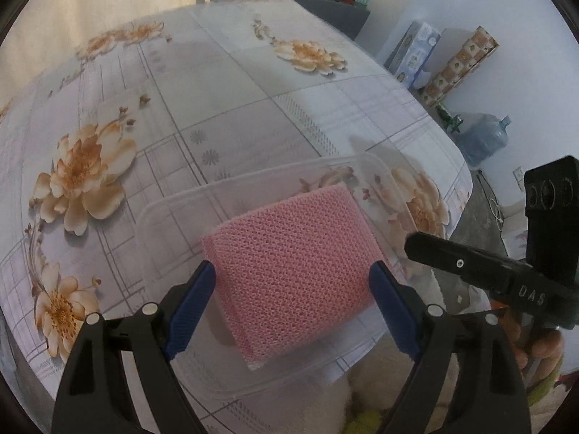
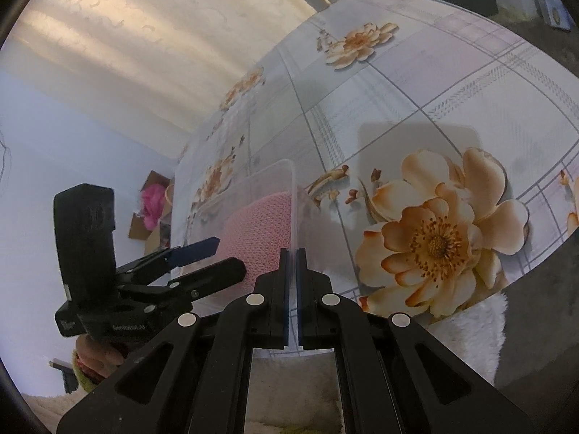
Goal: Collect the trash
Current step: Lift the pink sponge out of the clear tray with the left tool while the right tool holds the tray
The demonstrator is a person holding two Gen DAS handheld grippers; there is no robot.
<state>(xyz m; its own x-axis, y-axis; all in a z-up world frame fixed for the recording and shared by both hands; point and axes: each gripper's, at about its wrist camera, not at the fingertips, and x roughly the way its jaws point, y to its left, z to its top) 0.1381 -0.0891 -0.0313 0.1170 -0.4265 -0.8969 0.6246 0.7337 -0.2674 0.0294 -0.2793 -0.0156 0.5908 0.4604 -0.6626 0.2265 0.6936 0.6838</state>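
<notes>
From my left wrist camera, my left gripper has its blue pads pressed on either side of a pink mesh sponge, which I hold over a clear plastic container; I judge the sponge to be the trash and the container the thing I am collecting it in, so I keep it low above the opening. Whether the sponge's underside touches the container floor I cannot tell, since the walls are transparent and my own fingers cover the near edge. The container overhangs the near edge of the table with its flowered cloth, over something white and fluffy that is cut off by the frame. My right gripper enters from the right, but its fingertips are hidden behind the left tool's finger. From my right wrist camera, my right gripper is closed down to a thin slit on the container's rim, which I read as steadying the container so it does not slide or tip off the edge. Through the wall the pink sponge shows, blurred, with my left gripper beside it. A cardboard box with something pink inside stands well apart on the floor; its contents are too small to name.
</notes>
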